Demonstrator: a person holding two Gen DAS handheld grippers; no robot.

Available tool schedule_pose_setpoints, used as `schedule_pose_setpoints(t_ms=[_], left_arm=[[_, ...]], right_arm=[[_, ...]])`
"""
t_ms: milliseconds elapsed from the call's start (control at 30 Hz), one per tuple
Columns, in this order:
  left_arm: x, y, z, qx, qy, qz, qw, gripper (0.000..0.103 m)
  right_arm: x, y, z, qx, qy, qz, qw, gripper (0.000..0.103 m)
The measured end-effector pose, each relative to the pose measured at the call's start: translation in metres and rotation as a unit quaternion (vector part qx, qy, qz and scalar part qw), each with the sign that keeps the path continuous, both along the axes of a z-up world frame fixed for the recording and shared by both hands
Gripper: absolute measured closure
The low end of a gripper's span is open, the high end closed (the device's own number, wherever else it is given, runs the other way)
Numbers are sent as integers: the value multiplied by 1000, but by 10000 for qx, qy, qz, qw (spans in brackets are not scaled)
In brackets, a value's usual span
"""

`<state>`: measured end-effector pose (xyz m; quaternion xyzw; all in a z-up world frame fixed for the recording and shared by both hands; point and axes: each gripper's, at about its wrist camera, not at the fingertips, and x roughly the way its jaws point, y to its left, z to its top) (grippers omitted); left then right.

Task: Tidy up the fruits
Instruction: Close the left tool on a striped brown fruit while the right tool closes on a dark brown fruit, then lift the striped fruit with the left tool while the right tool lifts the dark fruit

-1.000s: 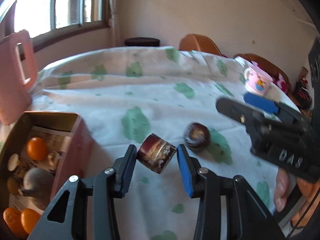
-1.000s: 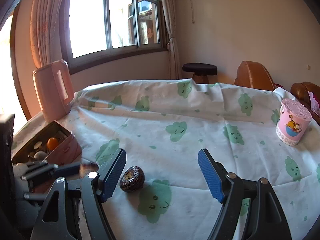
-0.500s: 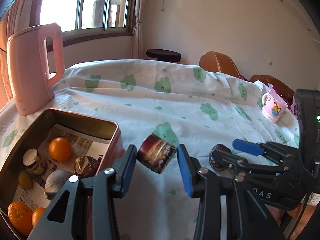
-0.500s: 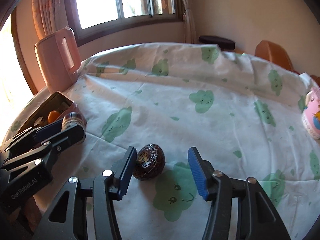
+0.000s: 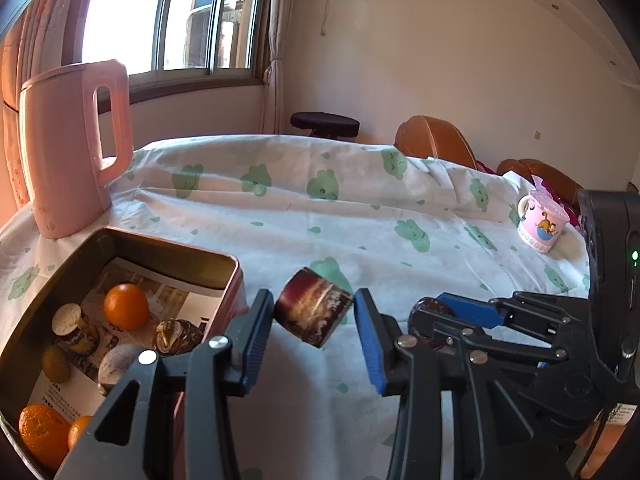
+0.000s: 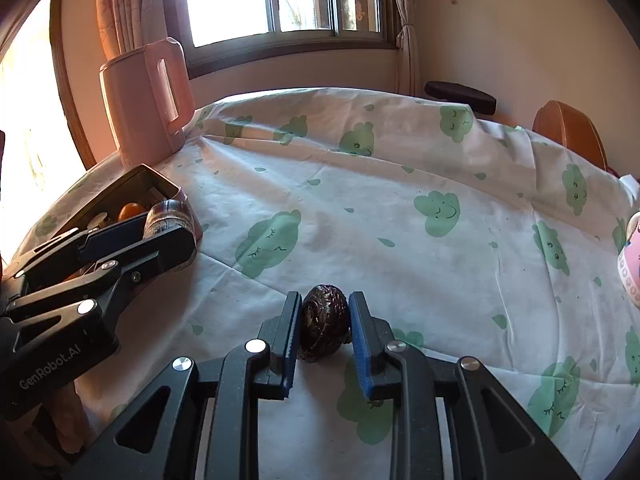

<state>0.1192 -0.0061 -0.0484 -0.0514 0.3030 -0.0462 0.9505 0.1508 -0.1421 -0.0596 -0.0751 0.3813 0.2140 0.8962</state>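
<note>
Two hand-held grippers clamped, left (image 5: 314, 326) on brown cylinder (image 5: 312, 312) beside tin rim (image 5: 168, 246), right (image 6: 325, 334) on dark fruit (image 6: 323, 326)

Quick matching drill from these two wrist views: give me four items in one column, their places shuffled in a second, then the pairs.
1. cylinder piece
2. dark oval fruit
3. orange
4. pink mug

A. standing on the cloth, far right
B. lying in the tin
C. between the left gripper's pads, off the cloth
D. on the cloth, between the right gripper's pads

Pairs: 1-C, 2-D, 3-B, 4-A
</note>
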Motion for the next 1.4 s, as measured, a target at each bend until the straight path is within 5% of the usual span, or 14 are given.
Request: schedule_pose_setpoints(t_ms=[600,1400], left_arm=[[-4,3,4,-89,-121,-43,9999,59],[-10,3,6,-94,-312,-8,9995,59]], right_arm=[[-2,12,-2,-170,24,273,9995,77],[-38,15,20,-349,-1235,246,9914,78]])
